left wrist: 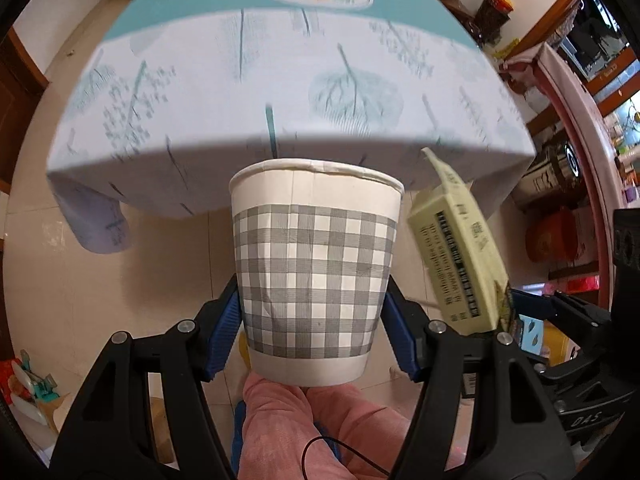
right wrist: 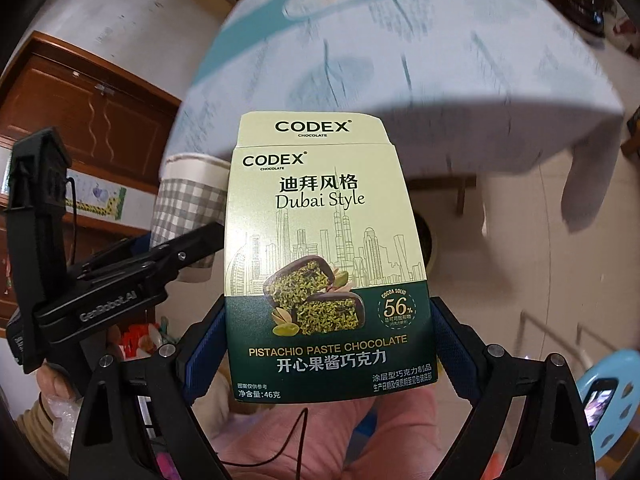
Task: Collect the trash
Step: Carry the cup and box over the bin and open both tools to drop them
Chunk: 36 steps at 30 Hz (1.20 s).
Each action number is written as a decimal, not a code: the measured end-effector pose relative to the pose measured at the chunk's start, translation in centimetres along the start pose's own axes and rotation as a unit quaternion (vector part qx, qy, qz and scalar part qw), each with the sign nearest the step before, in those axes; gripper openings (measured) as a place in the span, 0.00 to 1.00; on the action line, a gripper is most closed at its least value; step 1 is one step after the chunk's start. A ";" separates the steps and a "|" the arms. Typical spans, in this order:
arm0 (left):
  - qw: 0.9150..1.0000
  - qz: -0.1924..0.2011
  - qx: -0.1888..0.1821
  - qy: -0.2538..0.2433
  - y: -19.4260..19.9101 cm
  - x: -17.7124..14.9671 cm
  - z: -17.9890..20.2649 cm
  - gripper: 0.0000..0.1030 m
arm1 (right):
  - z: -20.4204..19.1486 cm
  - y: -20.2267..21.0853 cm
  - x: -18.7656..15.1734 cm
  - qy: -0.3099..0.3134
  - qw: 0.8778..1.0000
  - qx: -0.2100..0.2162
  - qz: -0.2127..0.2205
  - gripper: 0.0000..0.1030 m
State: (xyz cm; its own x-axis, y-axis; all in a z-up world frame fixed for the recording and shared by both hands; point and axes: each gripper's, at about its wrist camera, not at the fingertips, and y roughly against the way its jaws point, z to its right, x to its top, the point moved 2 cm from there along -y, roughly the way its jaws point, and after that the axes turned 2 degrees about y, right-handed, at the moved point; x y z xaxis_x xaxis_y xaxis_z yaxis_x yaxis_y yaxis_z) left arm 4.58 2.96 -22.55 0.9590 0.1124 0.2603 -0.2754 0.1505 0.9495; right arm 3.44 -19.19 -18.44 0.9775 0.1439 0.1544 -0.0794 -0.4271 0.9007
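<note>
The table (left wrist: 280,92) fills the upper part of both wrist views from ten to two o'clock, draped in a pale tablecloth (right wrist: 460,92) with teal leaf prints and a teal band; motion blur smears the pattern and the oval emblem on top cannot be read. Its legs are mostly hidden under the hanging cloth.

Below it lies a beige tiled floor (left wrist: 80,280), partly cut off by the lens rim.

At the bottom, at six o'clock, pink-clad knees (left wrist: 304,432) of the person show behind the tools.

The left gripper (left wrist: 314,328) clamps a paper cup (left wrist: 316,280) with a grey check pattern, blue pads (left wrist: 224,332) pressed on its sides near the base; the cup stands upright, its inside hidden.

The right gripper (right wrist: 328,344) grips a chocolate box (right wrist: 324,264), pale green above and dark green below, labelled "CODEX" and "Dubai Style", its top flap standing open; the pads press on its lower edges.

In the left view the same box appears at three o'clock, edge-on and blurred. In the right view the cup sits at nine o'clock, half hidden behind the box.
</note>
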 end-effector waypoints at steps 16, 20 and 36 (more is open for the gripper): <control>1.000 -0.030 -0.005 0.005 -22.7 -2.2 -6.0 0.61 | 7.9 -23.8 -1.3 -0.105 0.987 -0.008 -0.118 0.91; 0.999 -0.032 0.008 0.004 -28.2 -2.7 -7.3 0.62 | 9.7 -29.5 -0.1 -0.117 0.985 -0.010 -0.126 0.91; 0.999 -0.038 0.028 -0.014 -38.0 -4.8 -10.5 0.63 | 15.0 -39.4 2.2 -0.147 0.986 -0.015 -0.082 0.96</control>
State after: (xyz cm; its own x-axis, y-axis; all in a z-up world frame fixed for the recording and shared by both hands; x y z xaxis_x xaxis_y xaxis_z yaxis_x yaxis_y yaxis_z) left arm 9.74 7.00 -61.70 0.9787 0.0743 0.1913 -0.1983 0.1024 0.9748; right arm 11.66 -15.37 -59.70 0.9917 -0.0584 -0.1144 0.0826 -0.3916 0.9164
